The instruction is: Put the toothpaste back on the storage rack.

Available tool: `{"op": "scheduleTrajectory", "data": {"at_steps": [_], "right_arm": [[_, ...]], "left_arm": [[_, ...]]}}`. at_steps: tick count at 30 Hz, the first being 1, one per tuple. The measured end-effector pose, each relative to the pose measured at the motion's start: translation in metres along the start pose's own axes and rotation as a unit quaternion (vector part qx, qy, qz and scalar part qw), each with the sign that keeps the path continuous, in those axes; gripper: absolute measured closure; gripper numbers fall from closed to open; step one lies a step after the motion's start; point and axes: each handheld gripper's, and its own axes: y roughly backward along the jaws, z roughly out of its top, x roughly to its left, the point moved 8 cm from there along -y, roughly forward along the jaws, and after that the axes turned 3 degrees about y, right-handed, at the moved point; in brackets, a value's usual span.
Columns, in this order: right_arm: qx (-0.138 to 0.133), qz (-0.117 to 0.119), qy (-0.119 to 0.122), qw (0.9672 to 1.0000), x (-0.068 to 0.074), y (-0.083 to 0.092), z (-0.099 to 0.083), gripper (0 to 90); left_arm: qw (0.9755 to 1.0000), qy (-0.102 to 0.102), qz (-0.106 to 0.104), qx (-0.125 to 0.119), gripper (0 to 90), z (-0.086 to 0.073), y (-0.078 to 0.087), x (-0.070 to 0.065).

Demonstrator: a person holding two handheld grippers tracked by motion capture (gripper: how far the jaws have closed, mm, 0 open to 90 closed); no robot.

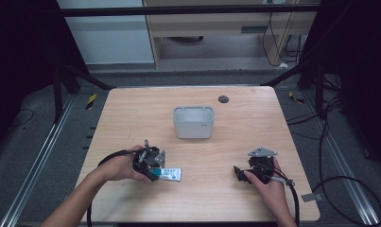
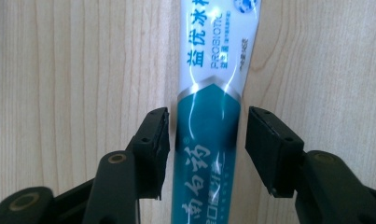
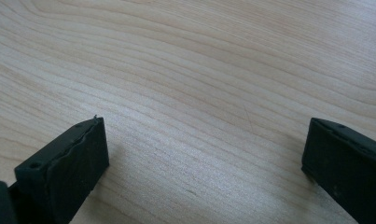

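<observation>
A wooden table (image 1: 254,118) stood under a fixed overhead camera, with a person's forearms reaching in from its near edge, each hand holding a two-jaw gripper; the floor around the table was grey carpet with loose cables.

The left gripper (image 1: 156,173) sat near the table's near-left corner, over one end of a toothpaste tube (image 1: 171,174) that lay flat on the wood, its length running toward the right; in the left gripper view the tube (image 2: 209,135) was teal at the near end and white with printed lettering farther off, and it passed straight between the two black jaws; a thin gap showed on each side, so the pads straddled the tube without pressing it; the jaws were released, not yet clenched.

The right gripper (image 1: 239,174) rested low toward the near-right part of the table, well apart from the tube; the right gripper view showed its jaws spread wide over bare wood grain, grasping nothing.

A grey-white open bin (image 1: 194,122) stood at the table's middle, nearer the far edge, apparently empty; a small dark round disc (image 1: 223,99) lay beyond it by the far edge.

Judging from this, the grasp was about to be made; the risks were that the smooth tube might slip or pivot if pinched so near one end, letting the long free end sag; pressing too hard could squash the soft body; jaws closing unevenly could nudge the tube sideways across the wood.
</observation>
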Motion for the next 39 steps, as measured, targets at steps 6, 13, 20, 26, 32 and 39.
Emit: {"op": "scheduleTrajectory", "data": {"at_steps": [6, 13, 20, 26, 32, 39], "right_arm": [[0.0, 0.001, 0.001, 1.0, 0.0001, 0.0, 0.0, 0.7], [0.0, 0.001, 0.002, 1.0, 0.0002, 0.0, 0.0, 0.7], [0.0, 0.001, 0.002, 1.0, 0.0002, 0.0, -0.0001, 0.7], [0.0, 0.001, 0.002, 1.0, 0.0002, 0.0, -0.0001, 0.7], [0.0, 0.001, 0.001, 1.0, 0.0002, 0.0, -0.0001, 0.7], [0.0, 0.001, 0.002, 1.0, 0.0002, 0.0, -0.0001, 0.7]], "left_arm": [[1.0, -0.008, 0.0, 0.003, 51.2, 0.0041, -0.0016, 0.0], [0.9999, -0.01, -0.004, 0.004, 53.2, 0.0076, -0.0032, -0.0007], [0.9999, -0.012, -0.006, 0.01, 54.9, 0.0095, -0.0056, 0.0], [0.9997, -0.018, -0.007, 0.015, 55.3, 0.0096, -0.007, -0.0001], [0.9998, -0.017, -0.004, 0.011, 56.6, 0.0093, -0.0077, 0.0], [0.9998, -0.015, -0.008, 0.007, 59.5, 0.0086, -0.0073, 0.0011]]}}
